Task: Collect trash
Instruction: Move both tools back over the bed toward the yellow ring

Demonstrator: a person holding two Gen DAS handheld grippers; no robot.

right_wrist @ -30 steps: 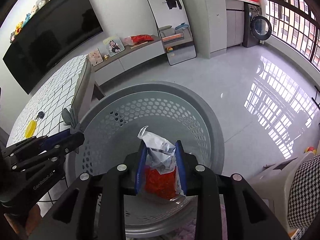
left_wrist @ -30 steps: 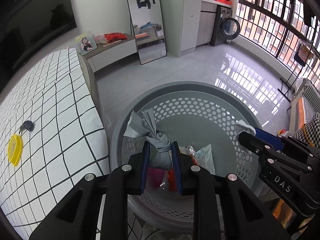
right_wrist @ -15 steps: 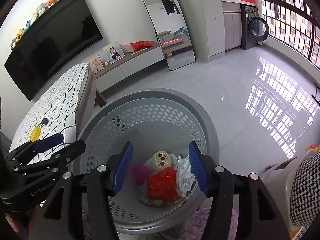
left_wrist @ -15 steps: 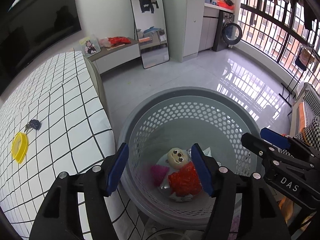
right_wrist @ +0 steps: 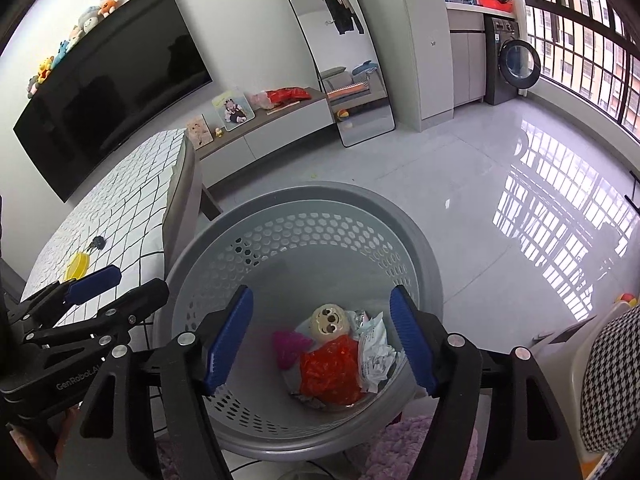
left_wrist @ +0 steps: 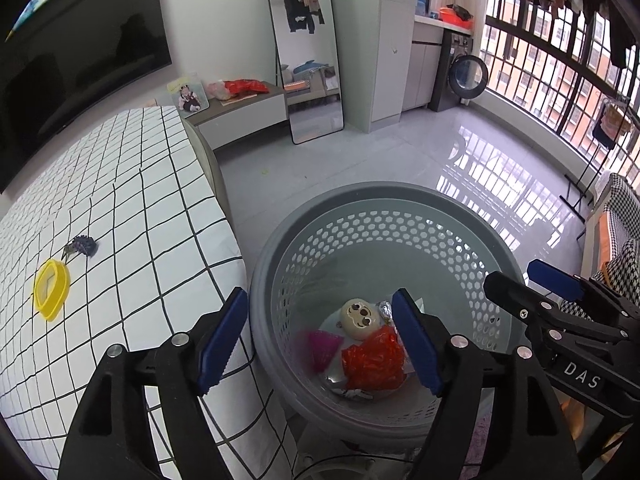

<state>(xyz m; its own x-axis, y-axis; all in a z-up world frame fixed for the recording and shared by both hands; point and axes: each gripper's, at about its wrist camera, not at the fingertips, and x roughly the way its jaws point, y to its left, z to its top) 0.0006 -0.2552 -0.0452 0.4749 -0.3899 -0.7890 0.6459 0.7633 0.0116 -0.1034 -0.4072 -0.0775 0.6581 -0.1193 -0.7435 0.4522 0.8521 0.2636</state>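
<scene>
A round grey perforated basket [left_wrist: 400, 208] [right_wrist: 320, 204] stands on the floor below both grippers. At its bottom lie a red crinkled wrapper [left_wrist: 374, 360] [right_wrist: 332, 372], a pink piece [left_wrist: 320, 346] [right_wrist: 288, 344], a beige round face-printed item [left_wrist: 358, 316] [right_wrist: 328, 320] and white crumpled paper [right_wrist: 376, 348]. My left gripper [left_wrist: 320, 336] hovers over the basket's left rim, jaws opening, nothing between them. My right gripper [right_wrist: 322, 336] hangs over the basket too, jaws opening and empty. Each gripper shows at the edge of the other's view.
A table with a black-and-white grid cloth [left_wrist: 120, 220] stands left of the basket, carrying a yellow lid-like piece [left_wrist: 50, 290] and a small dark item [left_wrist: 82, 246]. A glossy tiled floor [left_wrist: 400, 160] stretches beyond. A houndstooth cushion [right_wrist: 612, 380] sits at right.
The left gripper let go of a grey knotted bundle and the right released a white-and-red bag. Both sets of jaws spread wide. The trash now lies at the basket's bottom.
</scene>
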